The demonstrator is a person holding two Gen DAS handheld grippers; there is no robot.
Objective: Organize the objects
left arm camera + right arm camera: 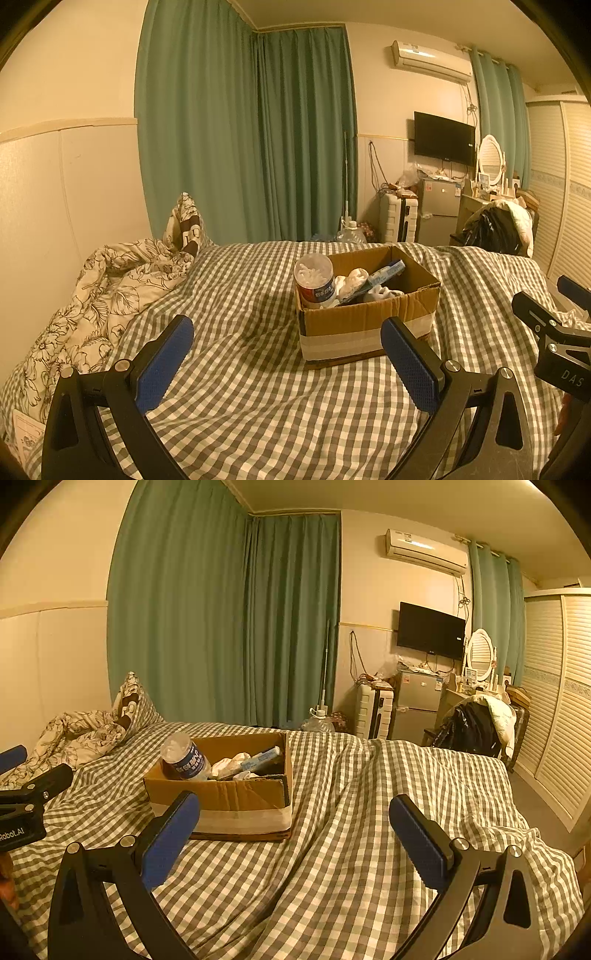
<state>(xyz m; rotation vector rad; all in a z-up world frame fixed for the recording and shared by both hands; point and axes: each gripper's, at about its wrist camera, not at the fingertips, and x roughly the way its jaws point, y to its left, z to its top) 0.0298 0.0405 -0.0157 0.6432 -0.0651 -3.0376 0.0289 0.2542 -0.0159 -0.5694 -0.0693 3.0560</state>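
A brown cardboard box [369, 325] sits on the checked bed cover [258, 387]. In it lie a round tub of cotton swabs [314, 282], white crumpled items [352, 282] and a blue-and-white tube [386, 275]. My left gripper [288, 358] is open and empty, held over the cover just in front of the box. In the right wrist view the box [236, 801] is ahead to the left, with the tub [186, 758] leaning in its near left corner. My right gripper [295, 838] is open and empty, to the right of the box.
A flowered quilt [96, 295] is bunched at the left of the bed by the wall. Green curtains [243, 140] hang behind. Past the bed stand a small fridge [437, 210], a suitcase [397, 218], a chair with clothes [495, 229] and a wardrobe [554, 709].
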